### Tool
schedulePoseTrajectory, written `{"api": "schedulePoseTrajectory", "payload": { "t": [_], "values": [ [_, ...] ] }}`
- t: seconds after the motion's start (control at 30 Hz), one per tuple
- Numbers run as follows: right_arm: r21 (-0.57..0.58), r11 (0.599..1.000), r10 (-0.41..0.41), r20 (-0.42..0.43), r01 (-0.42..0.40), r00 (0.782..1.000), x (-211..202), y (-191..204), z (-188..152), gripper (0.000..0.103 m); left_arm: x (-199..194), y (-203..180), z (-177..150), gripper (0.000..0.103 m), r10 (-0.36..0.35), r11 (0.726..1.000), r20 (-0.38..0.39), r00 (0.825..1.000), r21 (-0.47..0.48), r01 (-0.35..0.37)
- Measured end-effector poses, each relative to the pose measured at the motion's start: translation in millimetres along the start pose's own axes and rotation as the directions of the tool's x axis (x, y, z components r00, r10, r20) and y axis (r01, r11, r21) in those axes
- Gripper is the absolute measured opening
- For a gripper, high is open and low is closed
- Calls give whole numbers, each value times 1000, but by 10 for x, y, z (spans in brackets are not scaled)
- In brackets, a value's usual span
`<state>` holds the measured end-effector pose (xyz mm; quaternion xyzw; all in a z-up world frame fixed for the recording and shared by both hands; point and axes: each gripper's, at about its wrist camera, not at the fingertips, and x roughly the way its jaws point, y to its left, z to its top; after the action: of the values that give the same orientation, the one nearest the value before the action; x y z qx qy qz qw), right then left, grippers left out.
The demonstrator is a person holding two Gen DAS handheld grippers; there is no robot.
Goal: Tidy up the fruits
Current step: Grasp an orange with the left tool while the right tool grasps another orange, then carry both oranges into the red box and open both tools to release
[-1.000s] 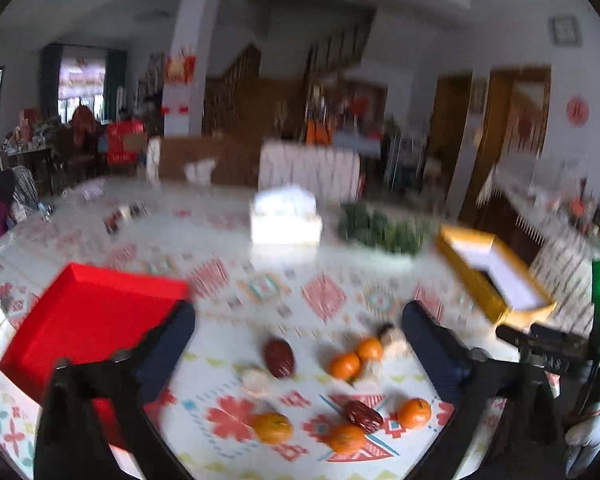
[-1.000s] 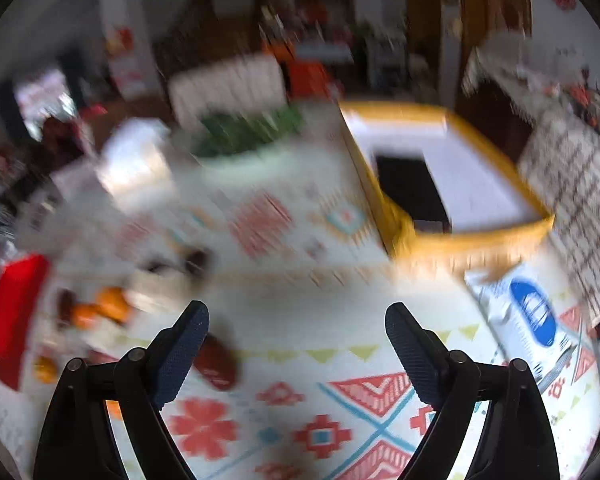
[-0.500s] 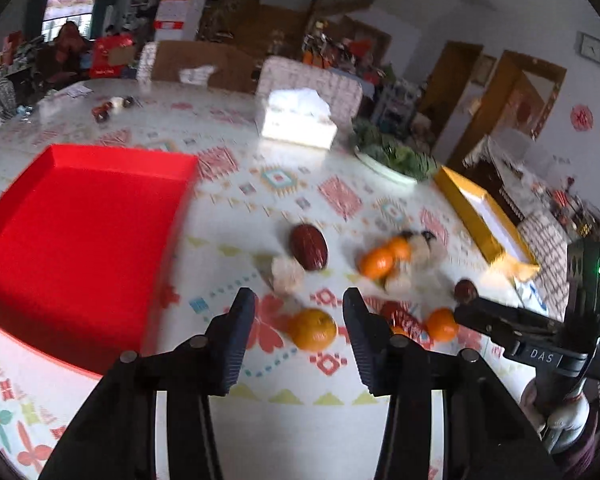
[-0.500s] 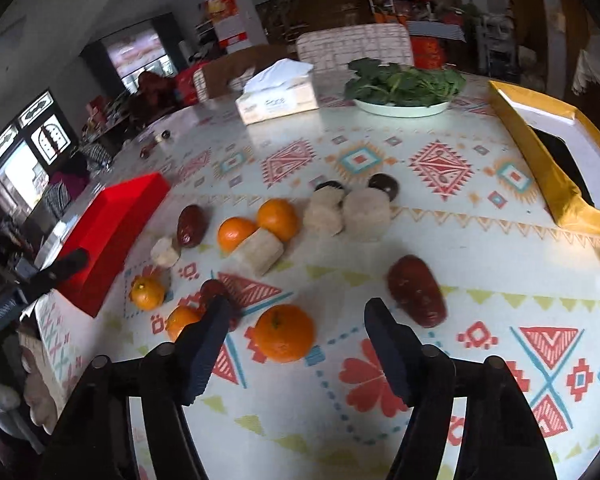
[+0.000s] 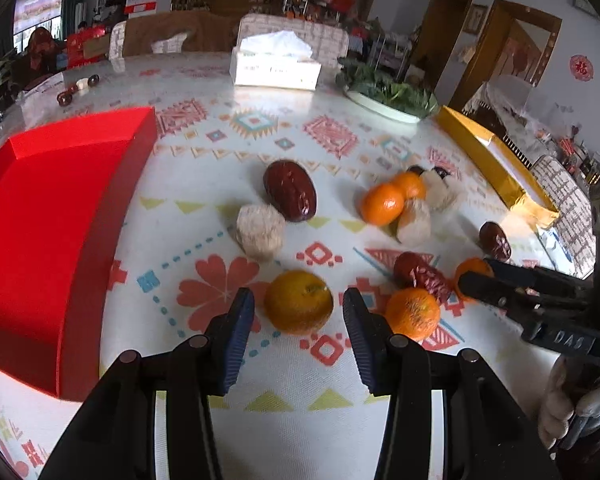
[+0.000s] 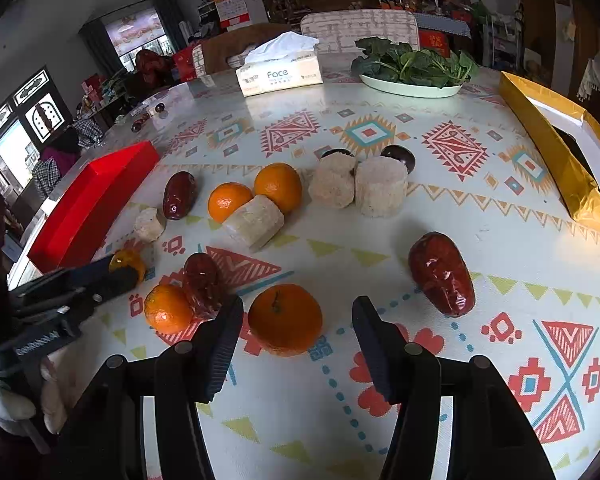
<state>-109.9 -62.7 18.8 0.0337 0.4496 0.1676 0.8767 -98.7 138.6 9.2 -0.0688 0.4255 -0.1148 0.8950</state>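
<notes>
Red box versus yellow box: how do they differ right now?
The red box is plain red and sits left of the fruit; the yellow box is glossy gold with a white inside and sits right. The red box shows a bare inside; the yellow box holds a dark patch. Both are open-topped and fruitless.

Your fruit pile [image 6: 256,216] sits mid-table [image 6: 500,240]: red box [image 5: 52,216] to its left, yellow box [image 6: 560,152] right, tissue box [image 6: 280,76] and greens plate [image 6: 412,88] behind.
</notes>
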Motion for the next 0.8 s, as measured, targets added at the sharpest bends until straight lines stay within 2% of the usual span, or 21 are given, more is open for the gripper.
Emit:
{"api": "schedulePoseTrajectory", "payload": {
  "t": [0.23, 0.27, 0.3, 0.4, 0.47, 0.57, 0.8],
  "values": [
    [-10, 1000, -8, -3, 8, 1000, 22, 31, -1, 61, 60, -60, 3, 45, 47, 999, -7, 999, 25, -47],
    [-13, 1000, -13, -4, 13, 1000, 23, 37, -4, 61, 56, -66, 5, 43, 47, 999, -7, 999, 26, -47],
    [-16, 1000, -20, -2, 20, 1000, 26, 47, -5, 61, 57, -70, 6, 34, 49, 998, -7, 999, 27, -48],
    [-19, 999, -33, 2, 33, 999, 27, 59, -7, 52, 47, -76, 0, 33, 50, 998, -4, 999, 26, -50],
    [-17, 1000, -14, 2, 14, 1000, 29, 69, -10, 41, 39, -73, 0, 33, 52, 998, 0, 999, 22, -52],
    [-22, 999, -32, 10, 32, 999, 17, 105, -25, 40, -16, -16, -1, 32, 38, 999, 29, 999, -9, -38],
    [-27, 1000, -9, 58, 11, 998, -222, 215, -29, 40, -310, 183, -27, 32, -18, 993, 113, 993, -111, 31]
  ]
}}
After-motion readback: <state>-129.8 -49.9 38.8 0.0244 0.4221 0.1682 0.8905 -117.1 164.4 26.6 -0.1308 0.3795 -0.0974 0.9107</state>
